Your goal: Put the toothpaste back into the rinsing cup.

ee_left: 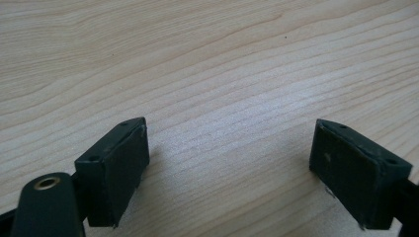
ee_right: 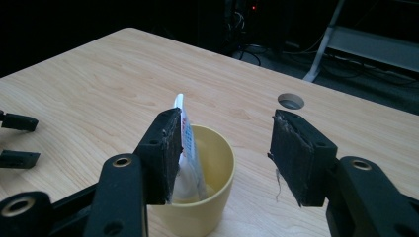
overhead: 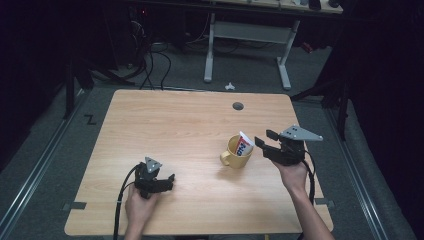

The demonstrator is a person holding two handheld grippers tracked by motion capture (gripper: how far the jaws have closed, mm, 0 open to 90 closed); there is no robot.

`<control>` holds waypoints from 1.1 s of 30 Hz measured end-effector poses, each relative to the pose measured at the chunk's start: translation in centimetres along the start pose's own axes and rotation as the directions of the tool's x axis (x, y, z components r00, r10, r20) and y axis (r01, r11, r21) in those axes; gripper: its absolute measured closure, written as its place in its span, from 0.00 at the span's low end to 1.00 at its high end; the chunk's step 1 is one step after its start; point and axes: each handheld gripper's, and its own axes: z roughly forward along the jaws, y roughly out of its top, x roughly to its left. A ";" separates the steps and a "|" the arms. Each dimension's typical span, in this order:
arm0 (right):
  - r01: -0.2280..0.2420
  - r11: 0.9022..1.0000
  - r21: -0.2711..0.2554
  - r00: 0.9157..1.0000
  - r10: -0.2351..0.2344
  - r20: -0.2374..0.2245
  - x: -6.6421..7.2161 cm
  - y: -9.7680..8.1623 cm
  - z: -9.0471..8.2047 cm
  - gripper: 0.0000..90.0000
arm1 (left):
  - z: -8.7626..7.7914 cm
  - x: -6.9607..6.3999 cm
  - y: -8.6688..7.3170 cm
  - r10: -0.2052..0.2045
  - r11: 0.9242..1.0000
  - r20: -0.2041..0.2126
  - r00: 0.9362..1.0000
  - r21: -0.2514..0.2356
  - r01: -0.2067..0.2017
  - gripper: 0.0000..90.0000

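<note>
1. Beside the yellow mug point(overhead: 238, 152), the right gripper point(ee_right: 225, 160) hovers with jaws parted, nothing pinched.
2. Standing in that mug, the toothpaste tube point(ee_right: 187, 148) leans against the rim; it looks light, soft and slick.
3. Best hold, I judge: its flat crimped top.
4. Near the table point(overhead: 180, 120) edge, the left gripper point(ee_left: 230, 173) rests open, empty.

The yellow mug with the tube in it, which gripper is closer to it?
Right. The right gripper hangs just beside the yellow mug, jaws open. The left gripper rests well off toward the table's near left.
</note>
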 end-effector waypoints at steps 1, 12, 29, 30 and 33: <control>0.005 1.000 -0.006 1.000 -0.005 -0.002 -0.2 -0.1 -0.2 0.51 | 0.0 0.0 0.0 0.000 1.000 0.000 1.000 0.000 0.000 0.17; -0.022 0.999 -0.027 0.999 0.022 0.024 -1.4 -0.8 -1.6 0.51 | 0.0 0.0 0.0 0.000 1.000 0.000 1.000 0.001 0.000 0.17; -0.064 0.997 -0.044 0.997 0.066 0.049 -2.6 -1.7 -2.9 0.51 | 0.0 0.0 0.0 0.000 1.000 0.000 1.000 0.001 0.000 0.18; -0.065 0.997 -0.044 0.996 0.068 0.050 -2.7 -1.8 -3.0 0.51 | 0.0 0.0 0.0 0.000 1.000 0.000 1.000 0.001 0.000 0.18; -0.070 0.997 -0.043 0.996 0.073 0.054 -2.8 -2.0 -3.1 0.51 | 0.0 0.0 0.0 0.000 1.000 -0.001 1.000 0.000 0.000 0.18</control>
